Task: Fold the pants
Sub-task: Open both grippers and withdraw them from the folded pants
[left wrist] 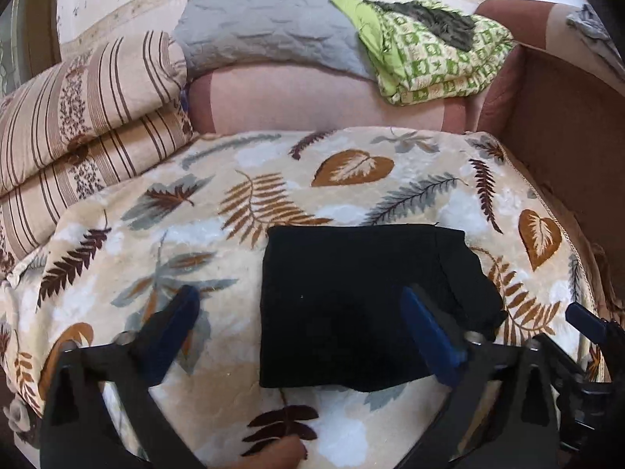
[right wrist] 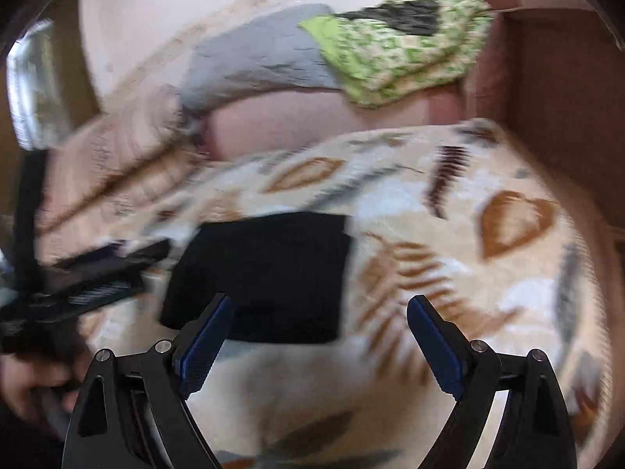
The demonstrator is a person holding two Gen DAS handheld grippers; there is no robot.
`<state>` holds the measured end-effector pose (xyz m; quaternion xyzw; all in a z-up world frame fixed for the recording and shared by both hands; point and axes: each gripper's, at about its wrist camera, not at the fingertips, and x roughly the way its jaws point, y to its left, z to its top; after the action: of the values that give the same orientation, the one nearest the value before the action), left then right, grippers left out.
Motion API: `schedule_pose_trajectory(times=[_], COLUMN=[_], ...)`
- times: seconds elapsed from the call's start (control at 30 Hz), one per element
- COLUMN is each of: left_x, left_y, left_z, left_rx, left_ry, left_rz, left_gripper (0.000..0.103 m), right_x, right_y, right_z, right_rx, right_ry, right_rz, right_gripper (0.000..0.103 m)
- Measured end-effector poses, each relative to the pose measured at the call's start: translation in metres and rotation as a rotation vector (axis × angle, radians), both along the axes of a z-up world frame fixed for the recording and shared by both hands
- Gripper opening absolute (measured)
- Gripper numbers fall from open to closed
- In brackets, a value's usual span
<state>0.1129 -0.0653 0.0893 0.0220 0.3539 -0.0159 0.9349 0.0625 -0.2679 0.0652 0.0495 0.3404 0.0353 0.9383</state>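
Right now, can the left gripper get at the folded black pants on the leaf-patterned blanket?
Probably yes. The left gripper is open just above the folded black pants, and nothing lies between them on the leaf-patterned blanket.

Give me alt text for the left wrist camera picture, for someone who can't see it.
Black pants, folded into a compact rectangle, lie on a cream leaf-print blanket over a sofa. The open left gripper hovers just in front of them, holding nothing. Behind lie striped cushions, a grey pillow and a green patterned cloth.
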Motion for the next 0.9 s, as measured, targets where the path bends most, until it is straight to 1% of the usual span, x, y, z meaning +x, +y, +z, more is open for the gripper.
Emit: schedule_pose_trajectory(times=[0.1, 0.13, 0.3, 0.5, 0.67, 0.77, 0.87, 0.9], left_x=[0.002, 0.003, 0.004, 0.003, 0.005, 0.005, 0.0, -0.003], left_y=[0.003, 0.002, 0.006, 0.014, 0.014, 0.013, 0.015, 0.016], left_z=[-0.003, -0.004, -0.005, -0.005, -0.007, -0.005, 0.002, 0.007], left_rx=[-0.003, -0.006, -0.051, -0.1, -0.119, -0.136, -0.137, -0.137], left_ry=[0.026, 0.032, 0.049, 0.055, 0.062, 0.059, 0.021, -0.006], left_rz=[-0.024, -0.028, -0.052, -0.051, -0.061, -0.074, -0.075, -0.078], left_gripper=[0.103, 0.103, 0.103, 0.103, 0.103, 0.103, 0.103, 0.103], right_x=[-0.002, -0.001, 0.002, 0.002, 0.003, 0.007, 0.009, 0.008], right_y=[0.005, 0.008, 0.014, 0.035, 0.046, 0.044, 0.046, 0.048], right_z=[-0.008, -0.008, -0.013, -0.016, -0.02, -0.022, -0.021, -0.021], right_rx=[-0.12, -0.143, -0.189, -0.235, -0.263, -0.224, -0.183, -0.193], right_ry=[0.016, 0.014, -0.012, -0.057, -0.066, -0.036, -0.008, -0.01], right_rz=[-0.071, -0.083, -0.106, -0.06, -0.02, 0.001, 0.029, 0.032], right_gripper=[0.092, 0.092, 0.092, 0.092, 0.092, 0.092, 0.092, 0.092])
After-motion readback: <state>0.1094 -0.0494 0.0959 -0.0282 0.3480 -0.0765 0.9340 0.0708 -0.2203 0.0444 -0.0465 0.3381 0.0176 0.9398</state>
